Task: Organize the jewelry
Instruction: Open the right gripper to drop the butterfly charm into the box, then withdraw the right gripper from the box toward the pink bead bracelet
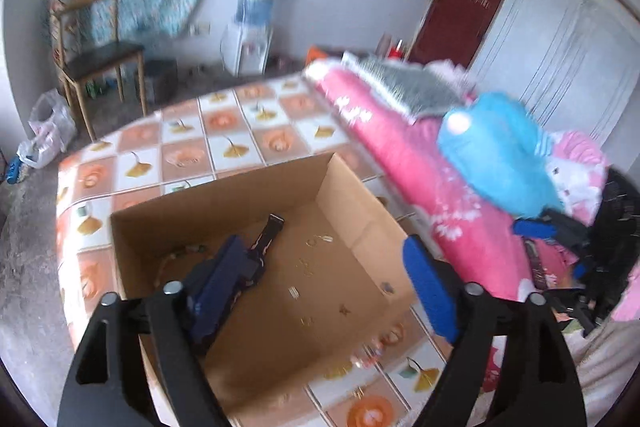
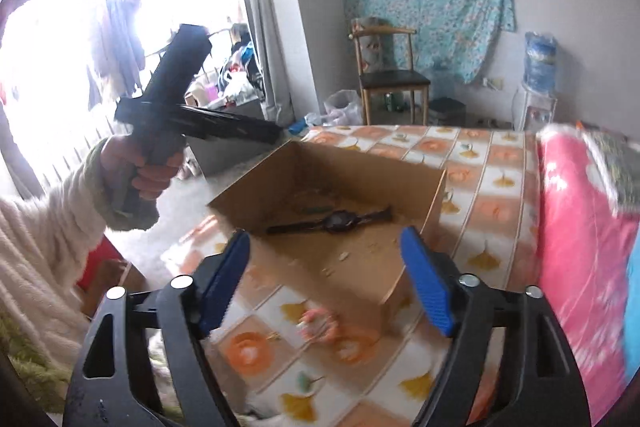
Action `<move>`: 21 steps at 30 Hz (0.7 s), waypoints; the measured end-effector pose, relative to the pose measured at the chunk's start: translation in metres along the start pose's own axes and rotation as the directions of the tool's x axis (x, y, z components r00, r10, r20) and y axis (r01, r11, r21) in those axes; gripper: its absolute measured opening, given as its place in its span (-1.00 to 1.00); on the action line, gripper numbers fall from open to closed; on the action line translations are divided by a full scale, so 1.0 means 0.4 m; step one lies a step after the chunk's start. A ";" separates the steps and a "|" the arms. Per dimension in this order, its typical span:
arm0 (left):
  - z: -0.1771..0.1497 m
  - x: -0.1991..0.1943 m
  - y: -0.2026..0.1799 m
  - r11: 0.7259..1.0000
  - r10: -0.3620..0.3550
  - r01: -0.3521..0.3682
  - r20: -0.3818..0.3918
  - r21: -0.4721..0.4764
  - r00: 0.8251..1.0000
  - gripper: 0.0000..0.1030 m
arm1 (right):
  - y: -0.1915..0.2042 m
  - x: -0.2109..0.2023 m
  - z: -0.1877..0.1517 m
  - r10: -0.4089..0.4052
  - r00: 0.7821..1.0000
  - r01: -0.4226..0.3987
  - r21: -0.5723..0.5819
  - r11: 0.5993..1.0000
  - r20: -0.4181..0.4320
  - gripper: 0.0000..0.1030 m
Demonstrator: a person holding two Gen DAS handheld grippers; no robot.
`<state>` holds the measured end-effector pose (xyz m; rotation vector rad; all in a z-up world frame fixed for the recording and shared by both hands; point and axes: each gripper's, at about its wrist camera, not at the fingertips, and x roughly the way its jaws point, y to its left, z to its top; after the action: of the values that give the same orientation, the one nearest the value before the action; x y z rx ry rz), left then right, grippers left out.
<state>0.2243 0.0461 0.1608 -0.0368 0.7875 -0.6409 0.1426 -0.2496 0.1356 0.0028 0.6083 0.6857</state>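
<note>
Sitting on the bed, the cardboard box holds a black watch lying flat, strap running left to right. Both the left hand-held gripper and right hand-held gripper gape wide, holding nothing.

The left gripper has its two blue-padded fingers spread wide apart with nothing between them, tilted downward. The right gripper is likewise spread wide, holding nothing, angled forward and down. Seen from the right wrist view, the person's left hand is wrapped in a fist round the black handle of its gripper, raised off to the left, the forearm in a fluffy white sleeve with a greenish cuff.
</note>
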 end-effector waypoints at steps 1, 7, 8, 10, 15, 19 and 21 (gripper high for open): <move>-0.029 -0.032 -0.004 1.000 0.000 0.000 0.031 0.000 1.000 0.71 | 0.010 -0.001 -0.030 0.002 1.000 -0.002 0.024 1.000 -0.010 0.59; -0.268 -0.094 -0.006 0.998 -0.007 0.012 0.101 -0.054 0.995 0.89 | 0.050 0.108 -0.191 -0.178 0.963 0.210 0.149 0.966 -0.202 0.70; -0.308 -0.076 0.000 0.996 -0.011 0.018 0.086 -0.082 0.996 0.89 | 0.049 0.126 -0.208 -0.217 0.947 0.256 0.148 0.955 -0.235 0.70; -0.375 -0.021 0.005 0.992 -0.003 0.007 0.030 -0.126 1.000 0.89 | 0.046 0.170 -0.241 -0.324 0.899 0.373 0.130 0.919 -0.293 0.70; -0.475 0.133 0.027 0.967 0.155 -0.176 -0.123 -0.183 0.980 0.89 | 0.005 0.223 -0.282 -0.399 0.839 0.475 0.141 0.869 -0.370 0.70; -0.489 0.191 0.018 0.965 0.169 -0.198 -0.167 -0.171 0.971 0.89 | -0.027 0.246 -0.310 -0.391 0.822 0.498 0.187 0.847 -0.414 0.70; -0.489 0.205 0.004 0.968 0.164 -0.192 -0.176 -0.159 0.971 0.89 | -0.034 0.249 -0.314 -0.403 0.814 0.510 0.184 0.840 -0.418 0.70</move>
<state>0.1373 0.0417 -0.0327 -0.0738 0.9913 -0.4054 0.1450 -0.2251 -0.0233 -0.0010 1.0255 0.1083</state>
